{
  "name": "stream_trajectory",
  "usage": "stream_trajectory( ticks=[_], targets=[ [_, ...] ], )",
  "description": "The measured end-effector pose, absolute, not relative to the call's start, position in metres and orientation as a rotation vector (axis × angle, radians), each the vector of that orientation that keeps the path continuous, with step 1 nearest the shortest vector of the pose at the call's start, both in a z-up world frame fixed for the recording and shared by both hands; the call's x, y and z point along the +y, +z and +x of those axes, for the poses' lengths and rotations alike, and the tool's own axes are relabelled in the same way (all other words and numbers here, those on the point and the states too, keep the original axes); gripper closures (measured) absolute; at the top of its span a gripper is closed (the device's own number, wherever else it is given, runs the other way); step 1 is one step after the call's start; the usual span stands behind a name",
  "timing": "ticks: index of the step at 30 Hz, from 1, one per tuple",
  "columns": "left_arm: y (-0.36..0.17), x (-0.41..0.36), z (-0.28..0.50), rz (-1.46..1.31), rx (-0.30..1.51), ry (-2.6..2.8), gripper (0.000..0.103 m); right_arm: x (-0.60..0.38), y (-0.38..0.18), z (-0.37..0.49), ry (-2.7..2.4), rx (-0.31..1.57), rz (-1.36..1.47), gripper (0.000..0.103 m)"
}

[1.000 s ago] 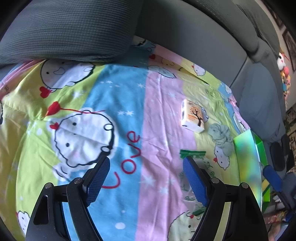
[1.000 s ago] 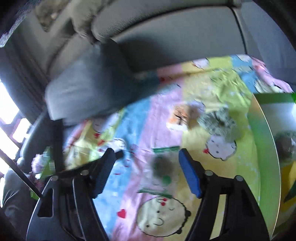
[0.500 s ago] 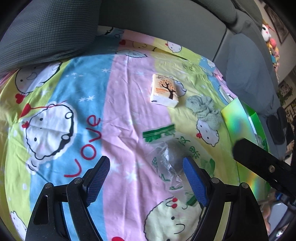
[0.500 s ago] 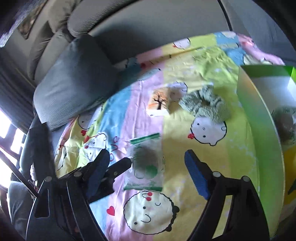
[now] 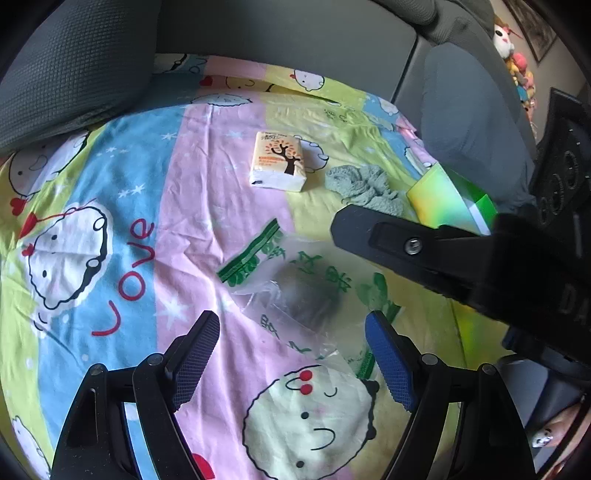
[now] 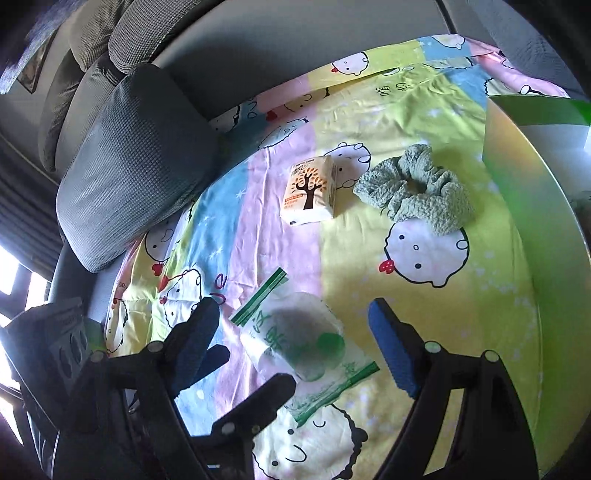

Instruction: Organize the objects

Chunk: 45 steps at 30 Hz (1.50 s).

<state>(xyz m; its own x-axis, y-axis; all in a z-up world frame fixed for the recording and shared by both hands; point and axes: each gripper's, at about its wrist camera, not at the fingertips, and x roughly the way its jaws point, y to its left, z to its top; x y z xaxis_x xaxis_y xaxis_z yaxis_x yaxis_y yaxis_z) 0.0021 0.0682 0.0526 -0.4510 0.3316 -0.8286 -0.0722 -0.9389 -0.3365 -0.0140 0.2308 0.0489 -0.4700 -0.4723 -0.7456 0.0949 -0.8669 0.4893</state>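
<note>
A clear zip bag with green print [image 5: 299,291] [image 6: 299,343], something dark inside it, lies on a cartoon bedsheet [image 5: 110,206]. My left gripper [image 5: 291,354] is open just before the bag. My right gripper [image 6: 295,339] is open, its jaws either side of the bag from above. A tissue pack with a tree picture [image 5: 277,161] [image 6: 310,190] and a grey-green scrunchie [image 5: 364,188] [image 6: 417,188] lie farther off. A green box [image 5: 443,195] [image 6: 532,206] stands at the right.
A grey cushion [image 5: 74,66] [image 6: 133,162] and the grey sofa back [image 5: 295,33] border the sheet's far side. Plush toys [image 5: 517,62] sit at the far right. The right gripper's body [image 5: 461,258] crosses the left wrist view.
Both grippers have come in toward the zip bag. The right gripper has entered the left wrist view from the right. Both stay open.
</note>
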Motion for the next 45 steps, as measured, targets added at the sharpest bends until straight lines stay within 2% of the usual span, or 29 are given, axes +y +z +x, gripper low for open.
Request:
stream_trajectory(
  ticks=[6,12,25,34,37,40,45],
  targets=[
    [0.061,0.064,0.007,-1.440,-0.502,2.409,0.021,0.231,0.046,-0.017,-2.370,-0.550,1.399,0.020],
    [0.066,0.065,0.008,-1.406,-0.495,2.430,0.021,0.231,0.046,-0.017,-2.368,-0.547,1.393,0.020],
    [0.041,0.070,-0.002,-1.504,-0.548,2.393,0.021,0.225,0.030,-0.024,-2.335,-0.494,1.499,0.020],
    [0.027,0.067,-0.010,-1.547,-0.576,2.359,0.021,0.225,0.011,-0.033,-2.275,-0.533,1.568,0.021],
    [0.027,0.068,-0.012,-1.534,-0.570,2.348,0.025,0.227,0.005,-0.035,-2.234,-0.585,1.574,0.028],
    [0.029,0.069,-0.012,-1.510,-0.564,2.344,0.034,0.225,0.004,-0.036,-2.222,-0.603,1.561,0.032],
    [0.041,0.071,-0.008,-1.456,-0.543,2.372,0.038,0.225,0.009,-0.035,-2.215,-0.637,1.523,0.044]
  ],
)
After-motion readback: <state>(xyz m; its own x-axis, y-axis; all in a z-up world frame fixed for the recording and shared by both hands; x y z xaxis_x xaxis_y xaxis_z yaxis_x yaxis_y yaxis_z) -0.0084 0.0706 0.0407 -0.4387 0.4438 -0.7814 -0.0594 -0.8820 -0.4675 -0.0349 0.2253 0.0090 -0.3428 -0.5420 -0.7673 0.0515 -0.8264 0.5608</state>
